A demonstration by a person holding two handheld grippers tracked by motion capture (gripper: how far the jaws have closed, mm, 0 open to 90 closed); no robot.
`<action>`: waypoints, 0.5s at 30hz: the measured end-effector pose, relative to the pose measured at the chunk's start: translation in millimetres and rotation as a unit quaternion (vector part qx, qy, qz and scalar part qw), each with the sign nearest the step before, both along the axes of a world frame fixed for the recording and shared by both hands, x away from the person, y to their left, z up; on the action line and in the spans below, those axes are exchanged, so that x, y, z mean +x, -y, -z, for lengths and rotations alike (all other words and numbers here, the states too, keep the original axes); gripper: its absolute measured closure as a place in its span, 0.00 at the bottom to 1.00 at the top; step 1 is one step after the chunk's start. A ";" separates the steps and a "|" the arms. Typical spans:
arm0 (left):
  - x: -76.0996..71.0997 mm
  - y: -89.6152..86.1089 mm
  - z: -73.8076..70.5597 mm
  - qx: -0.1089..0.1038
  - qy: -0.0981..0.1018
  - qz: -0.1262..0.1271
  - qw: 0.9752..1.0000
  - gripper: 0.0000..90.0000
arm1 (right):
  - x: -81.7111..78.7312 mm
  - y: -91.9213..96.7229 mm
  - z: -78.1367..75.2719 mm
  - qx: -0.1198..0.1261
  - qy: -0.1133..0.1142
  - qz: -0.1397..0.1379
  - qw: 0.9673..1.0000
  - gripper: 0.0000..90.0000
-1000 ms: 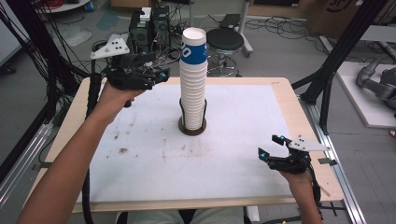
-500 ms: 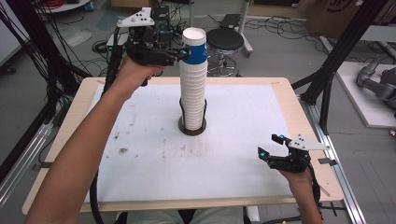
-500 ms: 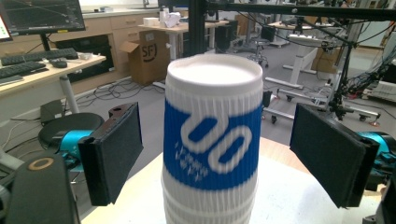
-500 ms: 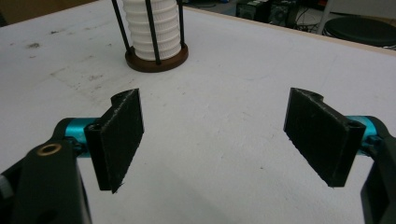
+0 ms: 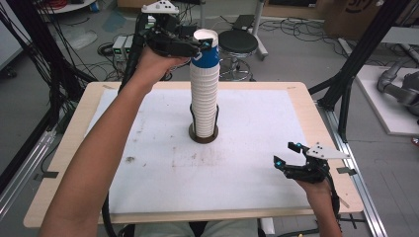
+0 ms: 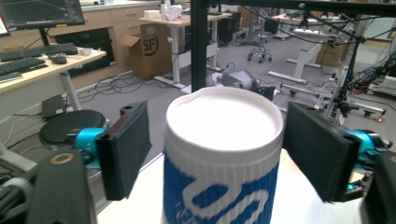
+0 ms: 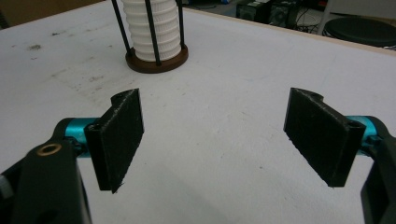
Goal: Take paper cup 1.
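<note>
A tall stack of white ribbed paper cups (image 5: 204, 98) stands in a round brown holder (image 5: 193, 135) with thin black rods at mid-table. The top cup (image 5: 205, 49) wears a blue sleeve. My left gripper (image 5: 203, 45) is level at that top cup (image 6: 223, 158), one jaw on each side. Its jaws have just been closing around the cup; the left pad (image 6: 123, 149) still stands apart from the cup wall, and the right pad is close beside it. My right gripper (image 5: 285, 153) rests low near the front right of the white mat, open and empty (image 7: 215, 135), facing the stack (image 7: 152, 28).
The white mat (image 5: 257, 128) covers a wooden tabletop (image 5: 306, 106). A black stool (image 5: 238, 42) and cables lie on the floor beyond the far edge. Black frame posts (image 5: 356, 64) rise at the right, and dark cables hang at the left.
My left gripper has risen and moved right, from beside the stack's upper part to the blue-sleeved top cup, and its jaws now straddle that cup. The right gripper has stayed put.
</note>
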State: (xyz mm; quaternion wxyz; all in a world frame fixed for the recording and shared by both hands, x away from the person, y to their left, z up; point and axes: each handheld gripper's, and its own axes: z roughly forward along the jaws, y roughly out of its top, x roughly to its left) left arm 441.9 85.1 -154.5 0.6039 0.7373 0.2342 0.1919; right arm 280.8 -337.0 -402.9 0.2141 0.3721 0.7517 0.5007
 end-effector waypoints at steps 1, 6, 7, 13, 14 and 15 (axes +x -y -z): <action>0.2 1.4 0.0 0.001 0.000 0.004 1.000 0.33 | -0.1 0.1 -0.1 -0.001 0.001 0.000 1.000 0.23; 1.7 3.6 -1.1 0.003 -0.013 0.000 1.000 0.34 | -0.2 0.2 -0.4 -0.001 0.003 -0.001 1.000 0.23; 1.6 3.5 -1.5 0.005 -0.013 0.000 1.000 0.34 | -0.2 0.2 -0.4 -0.001 0.003 -0.001 1.000 0.23; -2.7 -1.0 -12.6 -0.017 -0.003 -0.002 1.000 0.35 | 0.1 -0.7 -0.1 0.001 0.000 -0.001 1.000 0.23; -3.9 -1.5 -15.5 -0.017 -0.002 0.000 1.000 0.35 | 0.2 -0.8 -0.1 0.000 0.002 -0.001 1.000 0.23; -3.9 -1.5 -15.5 -0.017 -0.002 0.000 1.000 0.35 | 0.3 -1.0 -0.1 0.000 0.002 -0.002 1.000 0.23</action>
